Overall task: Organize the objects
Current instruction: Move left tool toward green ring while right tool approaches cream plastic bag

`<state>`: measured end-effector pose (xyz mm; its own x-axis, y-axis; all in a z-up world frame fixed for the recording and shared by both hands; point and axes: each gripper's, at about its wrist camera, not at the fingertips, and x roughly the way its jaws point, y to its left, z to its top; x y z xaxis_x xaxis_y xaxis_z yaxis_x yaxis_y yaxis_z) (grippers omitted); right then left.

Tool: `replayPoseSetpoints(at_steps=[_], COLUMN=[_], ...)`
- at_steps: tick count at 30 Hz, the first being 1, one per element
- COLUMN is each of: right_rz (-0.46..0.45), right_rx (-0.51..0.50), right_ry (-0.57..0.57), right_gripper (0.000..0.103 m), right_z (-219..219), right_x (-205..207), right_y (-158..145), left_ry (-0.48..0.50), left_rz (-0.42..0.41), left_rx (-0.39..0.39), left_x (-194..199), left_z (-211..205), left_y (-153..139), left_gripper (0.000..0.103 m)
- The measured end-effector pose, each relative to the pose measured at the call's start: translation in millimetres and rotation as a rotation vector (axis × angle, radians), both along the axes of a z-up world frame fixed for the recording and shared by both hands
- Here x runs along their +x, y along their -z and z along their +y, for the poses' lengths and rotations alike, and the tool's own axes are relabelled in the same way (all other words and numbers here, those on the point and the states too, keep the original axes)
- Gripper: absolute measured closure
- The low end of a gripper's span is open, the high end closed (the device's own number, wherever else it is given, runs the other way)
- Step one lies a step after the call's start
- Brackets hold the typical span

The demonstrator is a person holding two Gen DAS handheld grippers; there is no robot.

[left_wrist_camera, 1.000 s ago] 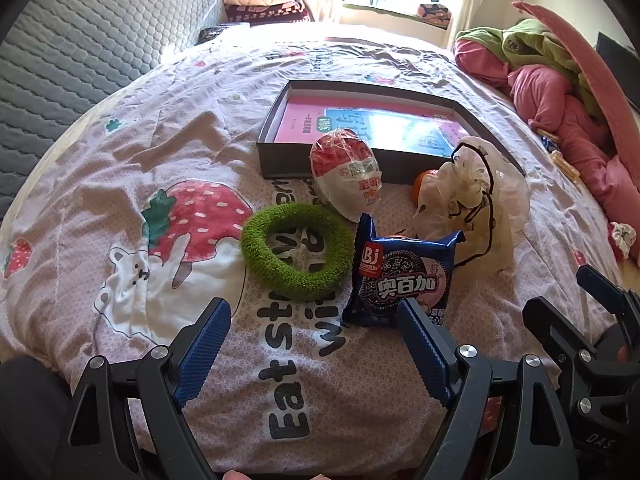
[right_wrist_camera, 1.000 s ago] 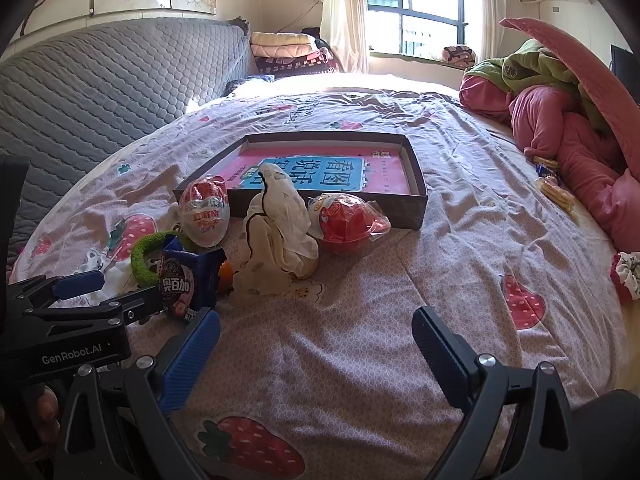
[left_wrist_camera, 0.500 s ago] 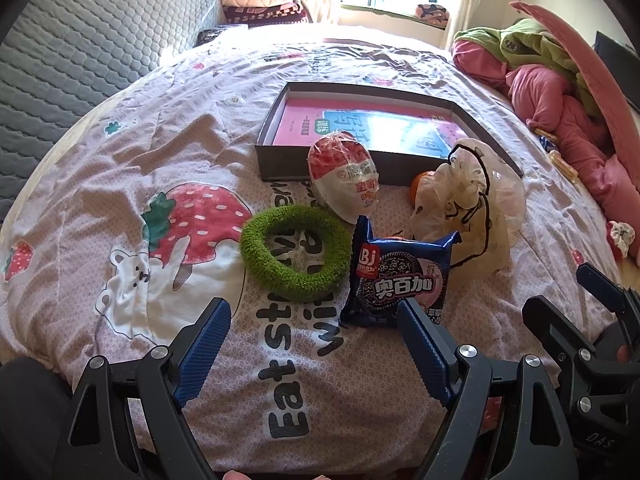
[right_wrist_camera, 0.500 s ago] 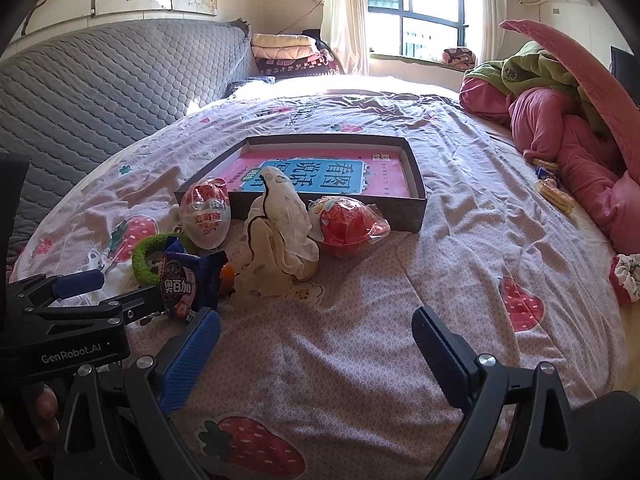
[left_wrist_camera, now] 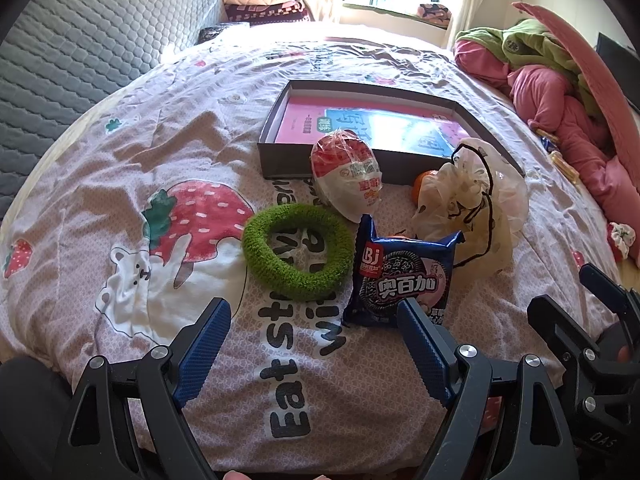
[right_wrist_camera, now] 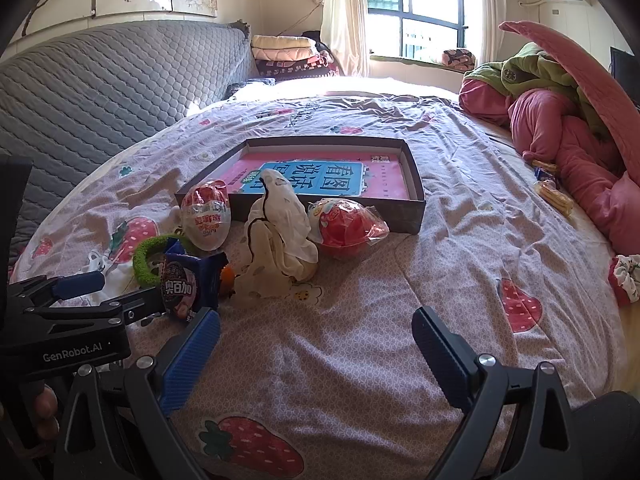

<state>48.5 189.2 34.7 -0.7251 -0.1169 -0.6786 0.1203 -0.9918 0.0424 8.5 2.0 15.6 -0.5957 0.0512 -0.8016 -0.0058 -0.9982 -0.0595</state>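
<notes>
Before both spread tongs (left_wrist_camera: pixel 314 344) (right_wrist_camera: pixel 316 350) — cookie packet (left_wrist_camera: pixel 402 276), green ring (left_wrist_camera: pixel 298 252), perhaps touching.

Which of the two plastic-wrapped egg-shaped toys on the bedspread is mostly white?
The upright red-topped, white-bottomed wrapped egg left of the crumpled cream cloth bag; the all-red wrapped egg lies right.

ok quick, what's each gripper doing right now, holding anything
Left gripper: open, holding nothing, near the blue cookie packet.
Right gripper: open, holding nothing, above the bedspread.

Black gripper (left_wrist_camera: pixel 312 316) frames, blue ribbed pads (left_wrist_camera: pixel 202 350), silver screws; white "GenRobot.AI" marking (right_wrist_camera: pixel 72 357).
</notes>
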Motion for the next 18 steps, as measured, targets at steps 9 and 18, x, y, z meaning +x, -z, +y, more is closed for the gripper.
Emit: replayPoseSetpoints(at_steps=[9, 18], right_rz=[-0.001, 0.008], right_rx=[-0.001, 0.002], right_ry=[0.0, -0.004], right_gripper=[0.006, 0.006], right_z=[1, -1], right_x=[1, -1], right_y=[0, 0], left_ry=[-0.004, -0.031], left_rz=[-0.009, -0.012], left_rx=[0.008, 0.032], left_x=[-1, -6], left_z=[-1, -14], left_y=[4, 8], left_gripper=[0.017, 0.017])
